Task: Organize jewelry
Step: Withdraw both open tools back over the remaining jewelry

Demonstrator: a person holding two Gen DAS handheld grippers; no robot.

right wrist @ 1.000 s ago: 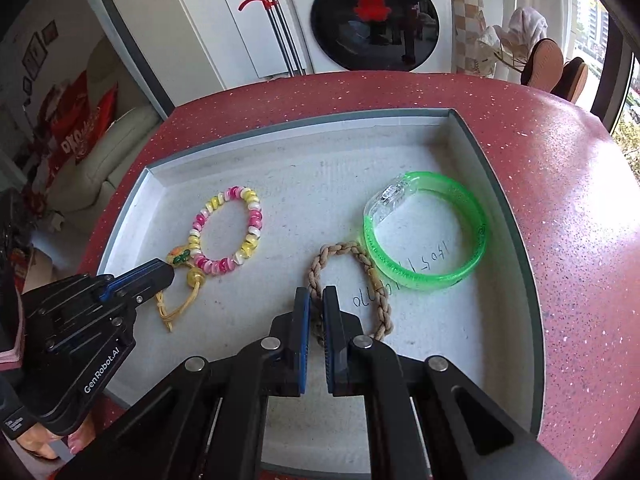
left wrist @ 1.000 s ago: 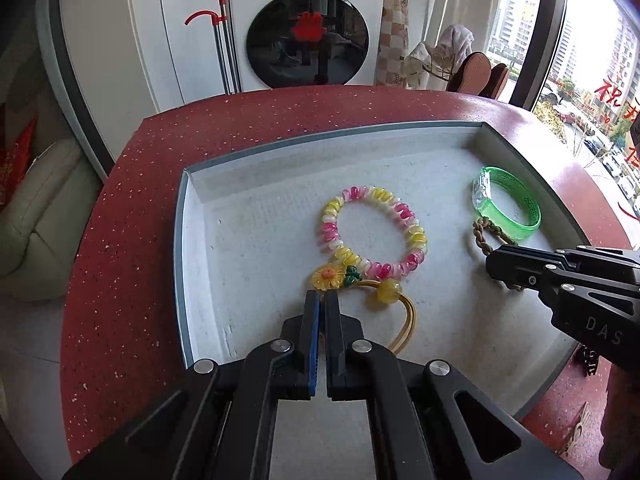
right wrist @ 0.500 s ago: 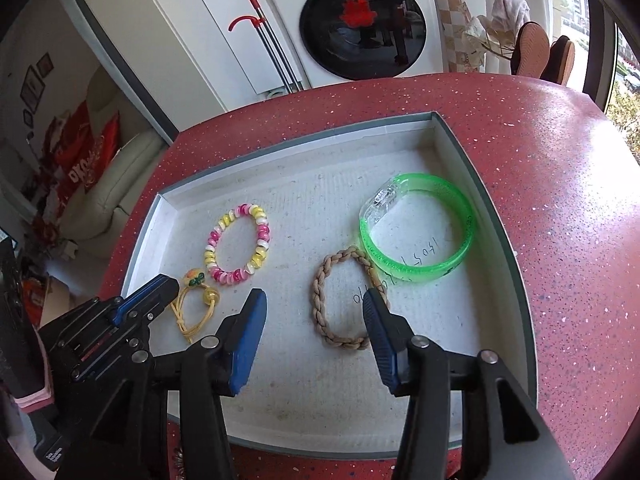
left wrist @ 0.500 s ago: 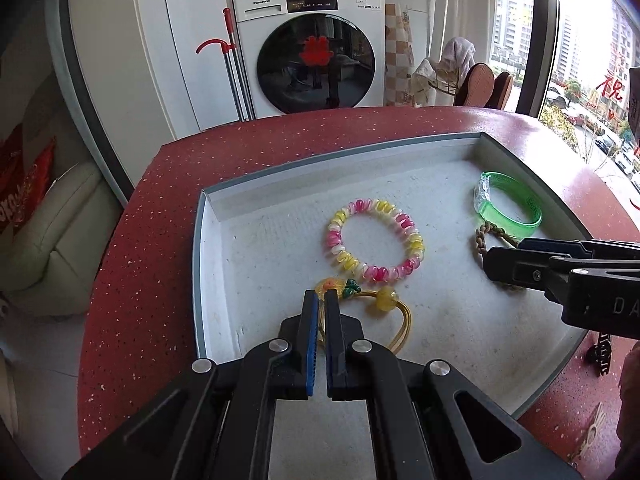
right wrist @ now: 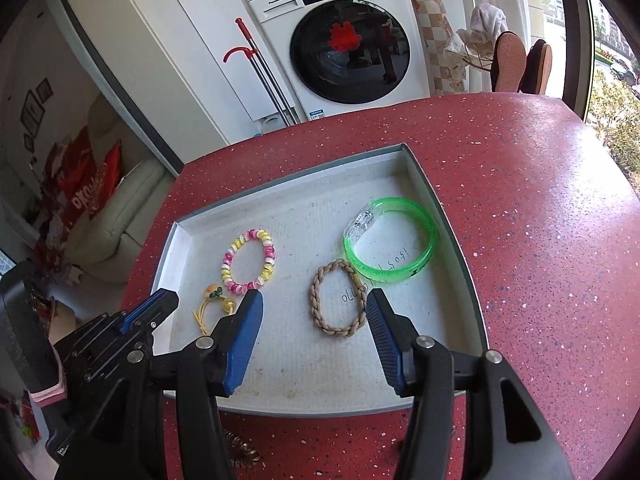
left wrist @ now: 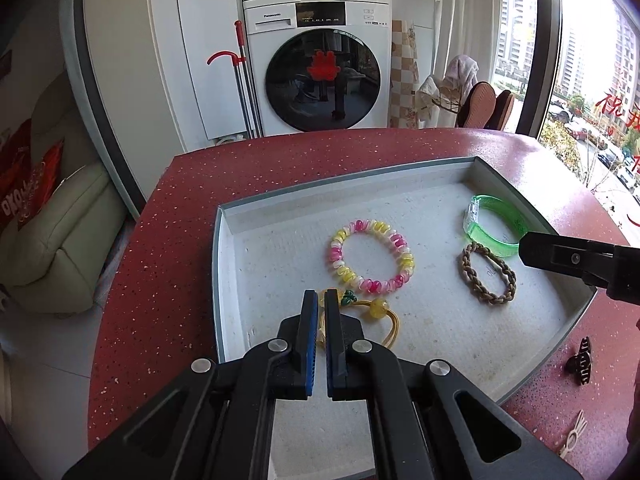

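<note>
Jaws of the right gripper [right wrist: 314, 308], shut a second ago, are opening above the braid [right wrist: 338, 297], now released in the tray [right wrist: 436, 200]; left gripper [left wrist: 321, 300] jaws stay pressed together.

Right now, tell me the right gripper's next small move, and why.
Probably withdraw toward the loose hair clip outside the tray. The right gripper is opening with nothing between its pads, and the braided bracelet already lies flat inside.

Four bracelets [right wrist: 248, 262] in one tray [right wrist: 452, 240], one hair claw [left wrist: 582, 362], one washing machine [left wrist: 320, 60]
</note>
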